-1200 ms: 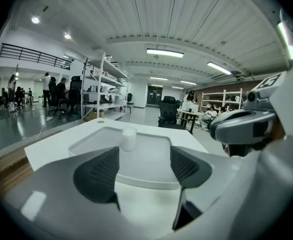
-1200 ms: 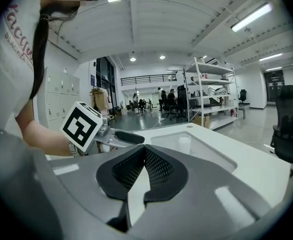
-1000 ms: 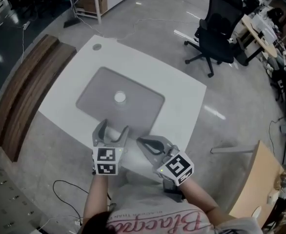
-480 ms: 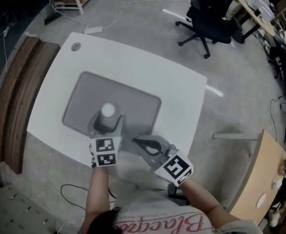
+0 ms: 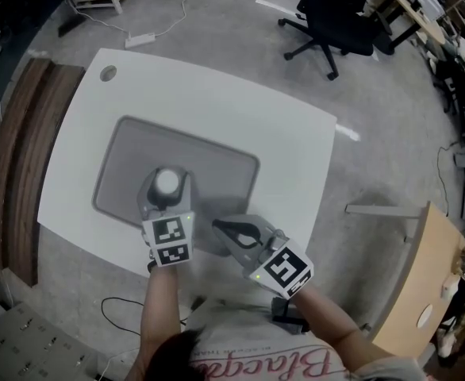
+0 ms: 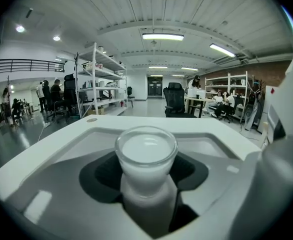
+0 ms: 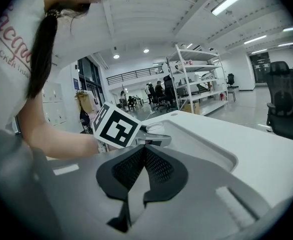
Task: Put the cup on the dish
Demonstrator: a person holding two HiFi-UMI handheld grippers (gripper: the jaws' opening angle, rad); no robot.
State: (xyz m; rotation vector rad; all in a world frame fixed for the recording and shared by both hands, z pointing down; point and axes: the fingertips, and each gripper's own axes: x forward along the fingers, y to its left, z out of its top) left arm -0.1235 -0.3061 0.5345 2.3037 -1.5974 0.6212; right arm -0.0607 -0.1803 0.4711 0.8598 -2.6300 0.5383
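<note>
A small whitish cup (image 5: 167, 182) stands upright on a grey tray (image 5: 217, 169) that lies on the white table (image 5: 284, 133). My left gripper (image 5: 167, 189) reaches around it with one jaw on each side, and the jaws are closing. In the left gripper view the cup (image 6: 146, 156) fills the gap of that gripper (image 6: 145, 173), and a dark slit still shows beside its base. To the right, my right gripper (image 5: 217, 226) hovers over the tray's near edge, shut and empty. The right gripper view shows its pads (image 7: 159, 166) meeting. I cannot make out a separate dish.
A black office chair (image 5: 336, 14) stands on the floor beyond the table. A wooden bench (image 5: 18, 149) runs along the table's left side, and a wooden desk corner (image 5: 423, 292) sits at the right. A round cable hole (image 5: 108, 73) marks the table's far left corner.
My left gripper has moved forward over the tray until its jaws came round the cup. The right gripper has stayed shut near the tray's front edge. The head view has shifted.
</note>
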